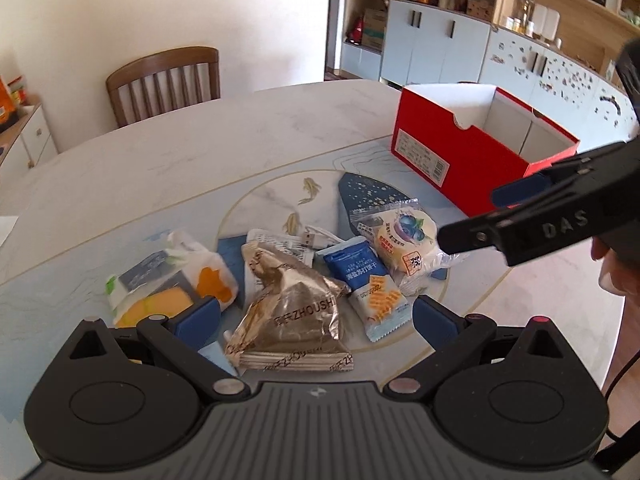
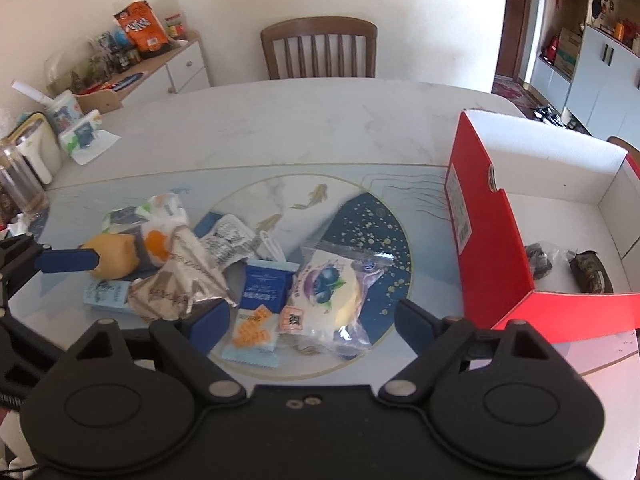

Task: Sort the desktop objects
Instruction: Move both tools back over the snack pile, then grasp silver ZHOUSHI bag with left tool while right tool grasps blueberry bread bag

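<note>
1. The left gripper (image 1: 316, 314) stands wide and holds nothing, above the gold foil packet (image 1: 294, 316).
2. The right gripper (image 2: 310, 322) is also wide, over the blueberry cake (image 2: 326, 292), probably its next pick.
3. The red box (image 2: 492, 248) waits at right, with two dark items inside.

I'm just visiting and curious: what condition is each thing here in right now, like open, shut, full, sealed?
Left gripper: open, holding nothing.
Right gripper: open, holding nothing.
Red box: open, lidless, two dark wrapped items inside.
Gold snack bag: sealed, lying on the table.
Blueberry bun packet: sealed, lying flat.
Blue cracker packet: sealed, lying flat.
Chair: pushed in, unoccupied.
</note>
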